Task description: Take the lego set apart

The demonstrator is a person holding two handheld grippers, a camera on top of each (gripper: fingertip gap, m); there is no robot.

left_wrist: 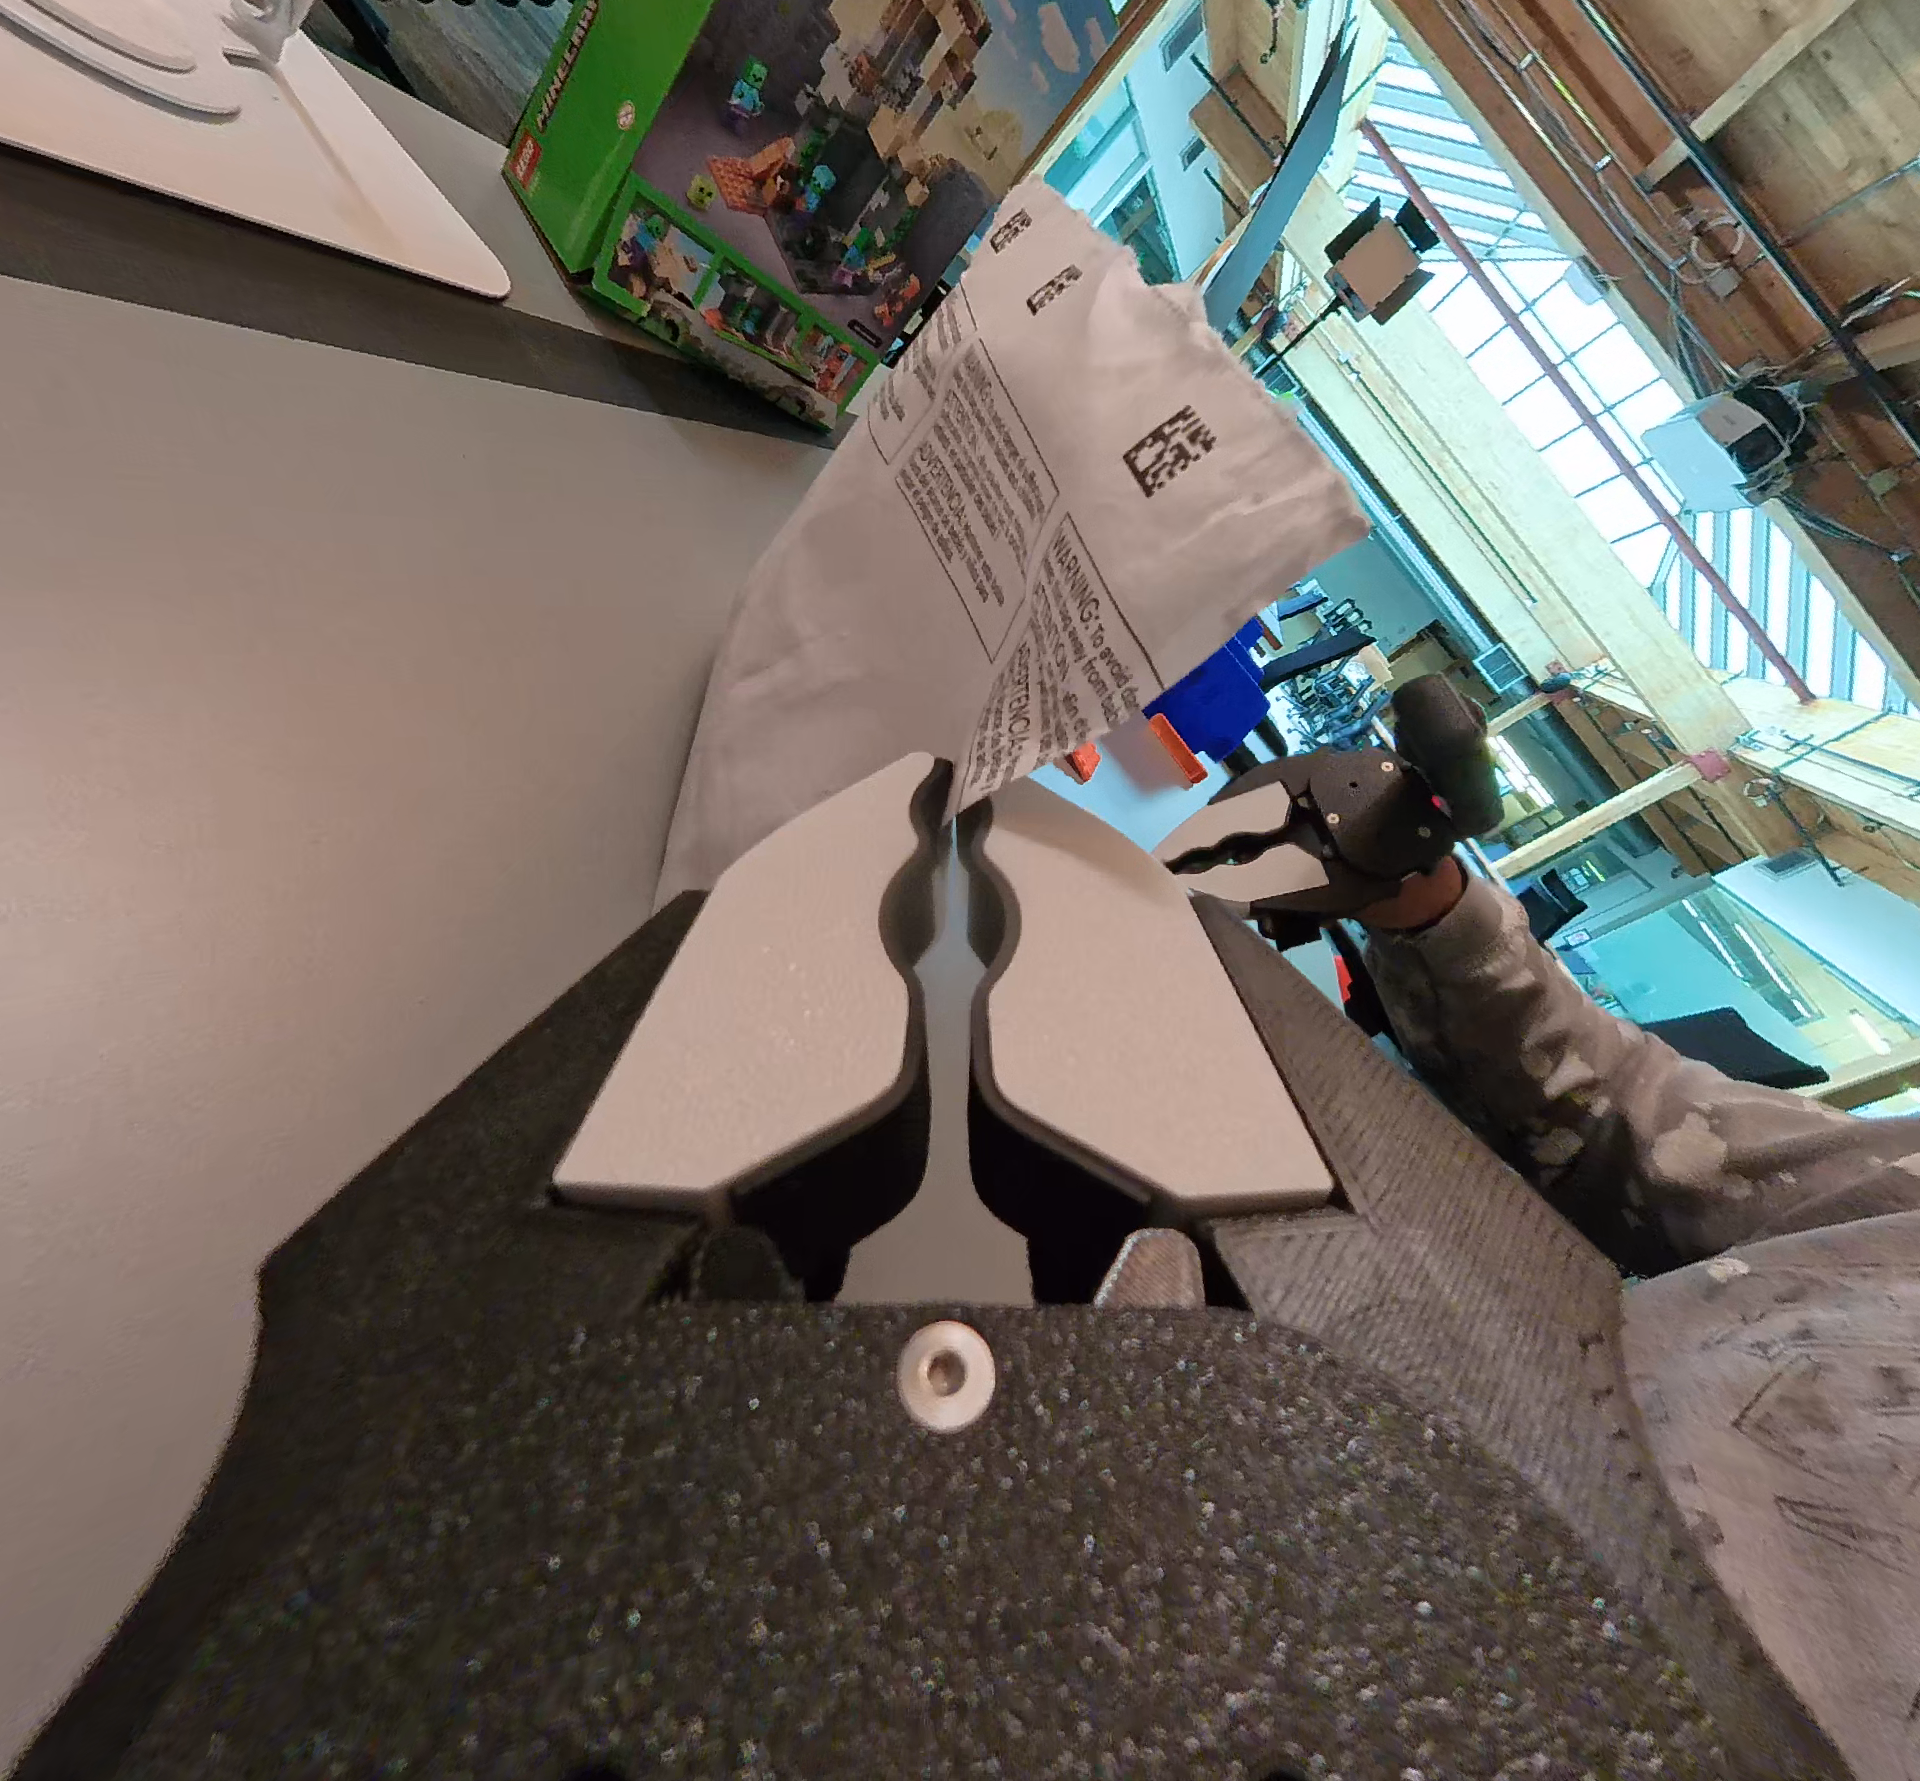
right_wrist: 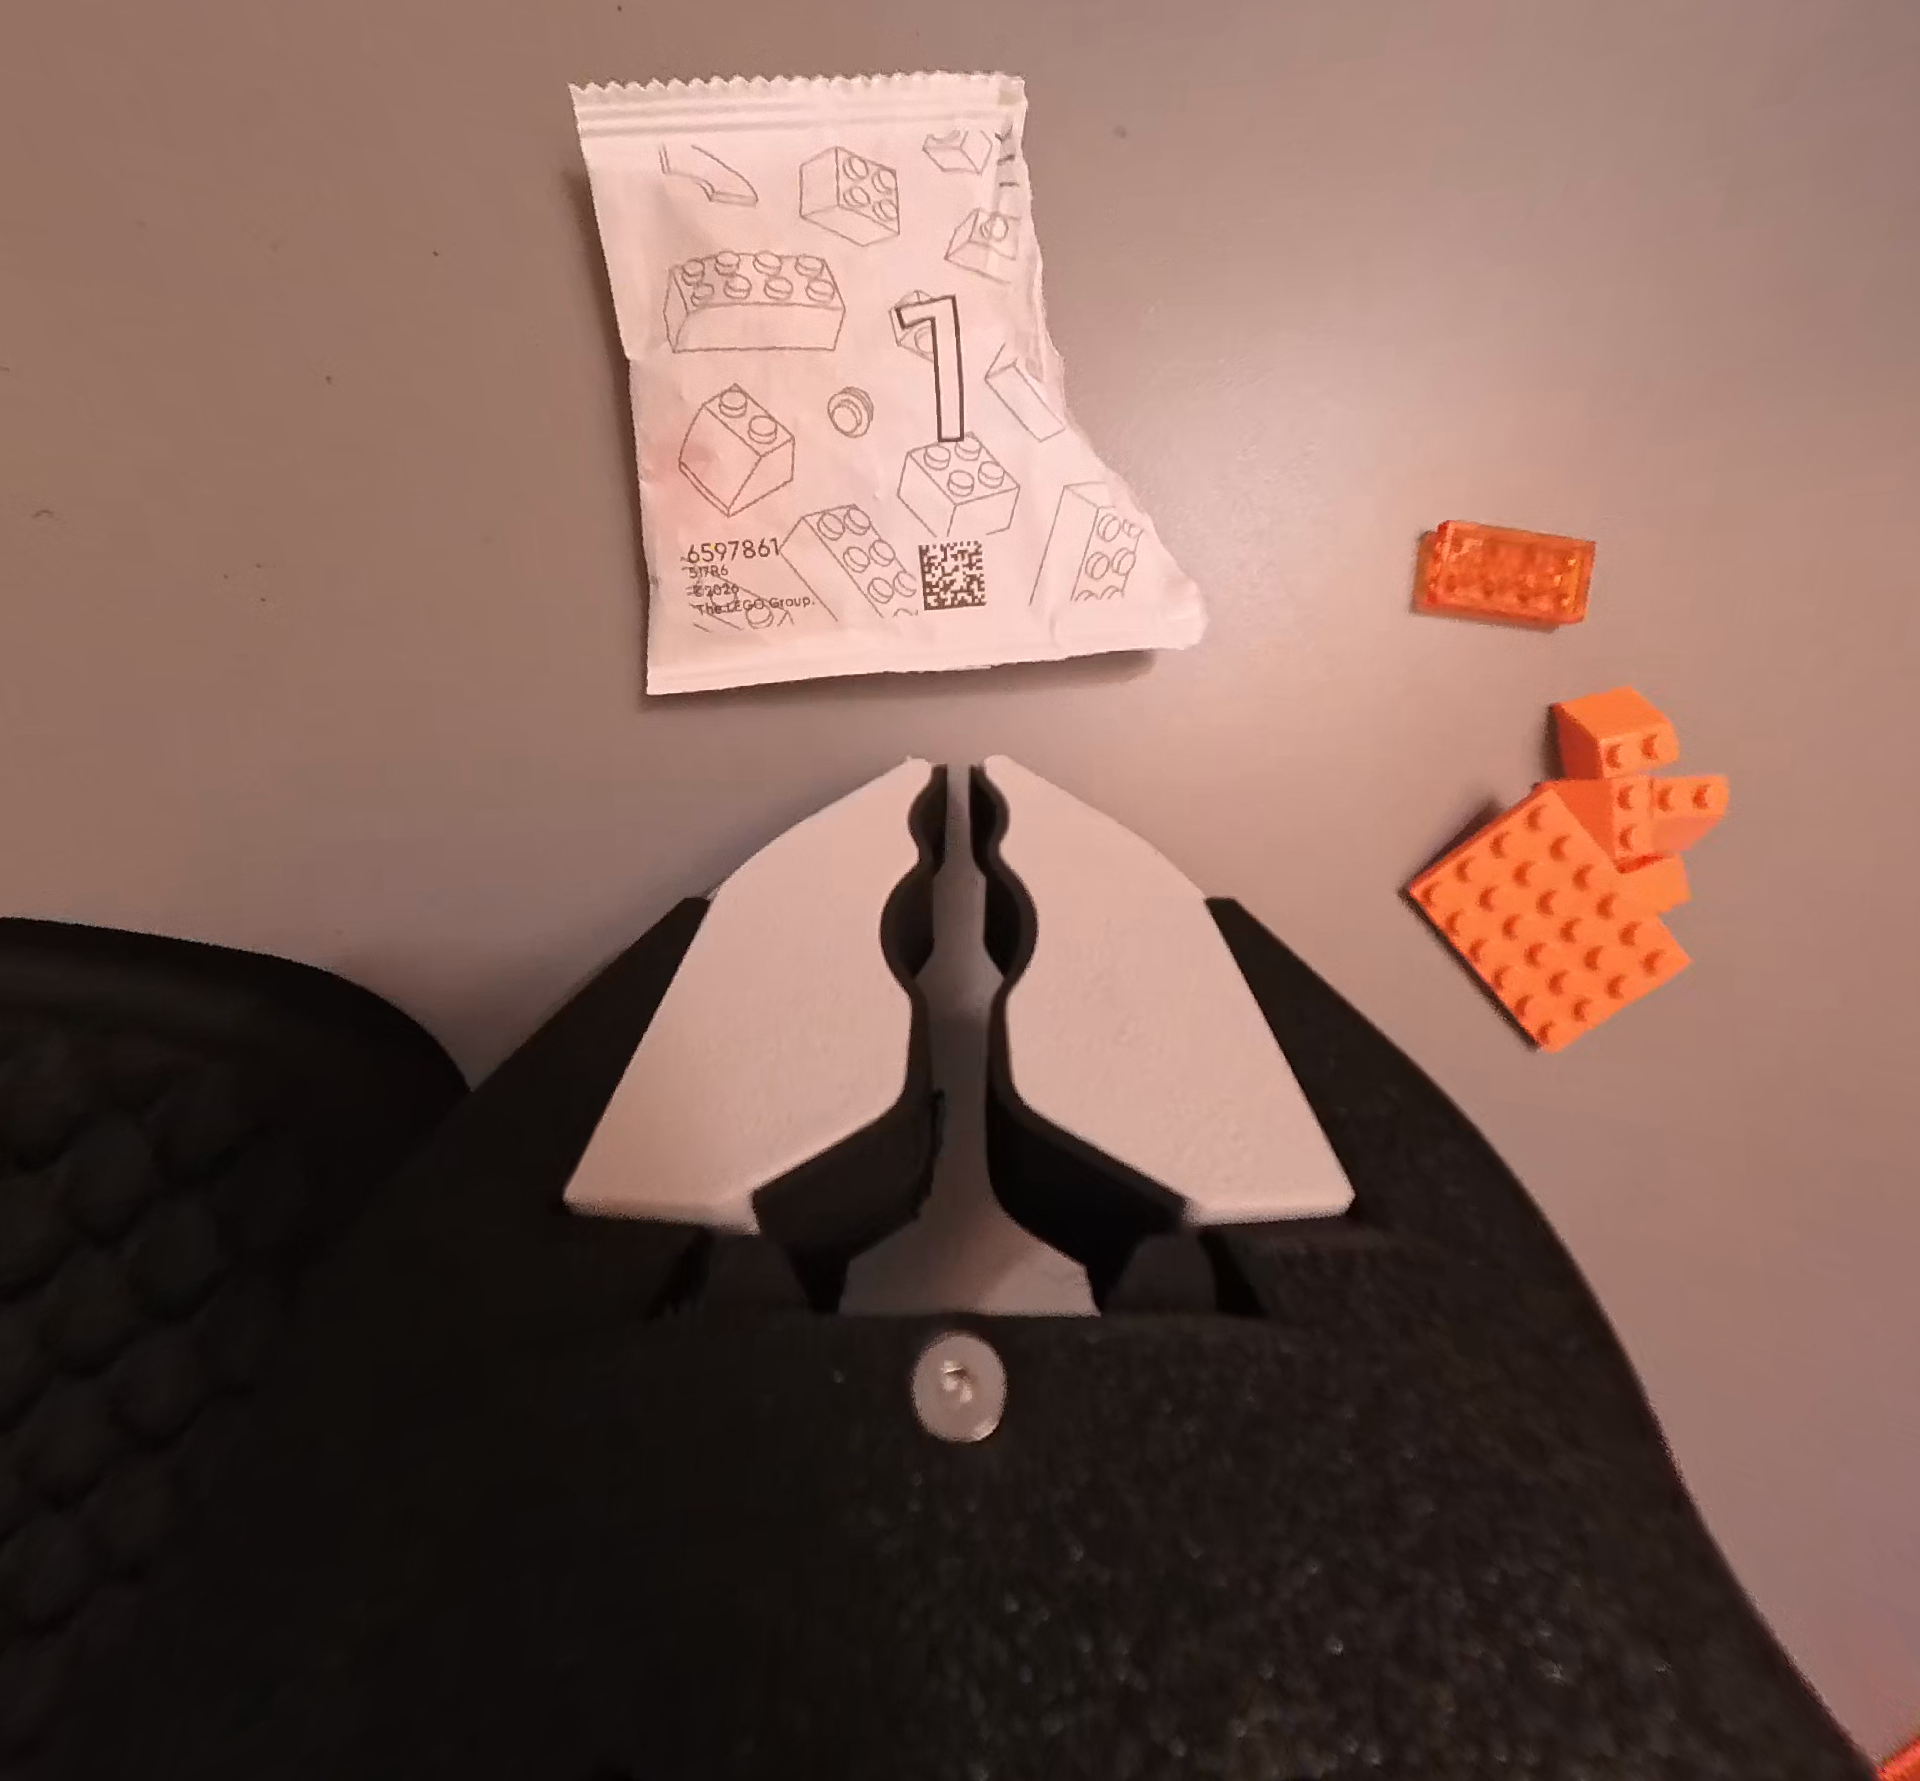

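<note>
1. Left wrist view: the left gripper (left_wrist: pixel 954 801) has its jaws pressed together on the lower corner of a white crinkled paper bag with black printing (left_wrist: pixel 1049 526), holding it up above the grey counter (left_wrist: pixel 312 640). At the counter's far edge stands a green cardboard lego box (left_wrist: pixel 748 121), and a flat white stand base (left_wrist: pixel 260 131) lies beside it towards the far left corner. The right gripper (left_wrist: pixel 1216 861) shows farther off, held by an arm in a grey patterned sleeve (left_wrist: pixel 1507 1035).

2. Right wrist view: the right gripper (right_wrist: pixel 959 770) hovers above the counter (right_wrist: pixel 312 381), jaws nearly closed and holding nothing. A second, torn white paper bag printed with brick outlines (right_wrist: pixel 862 401) lies flat just beyond its tips. To the right lie a translucent orange flat brick (right_wrist: pixel 1504 570), alone, and a cluster of an orange square studded plate (right_wrist: pixel 1538 910) with small orange bricks (right_wrist: pixel 1621 765) touching it.

3. Progress, as I judge it: some pieces lie loose, but the cluster may still be joined, so separating remains.

4. Hard to tell: whether the lifted bag holds pieces; whether the cluster's bricks are clipped on or merely resting. Orange bits behind the lifted bag are mostly hidden.
</note>
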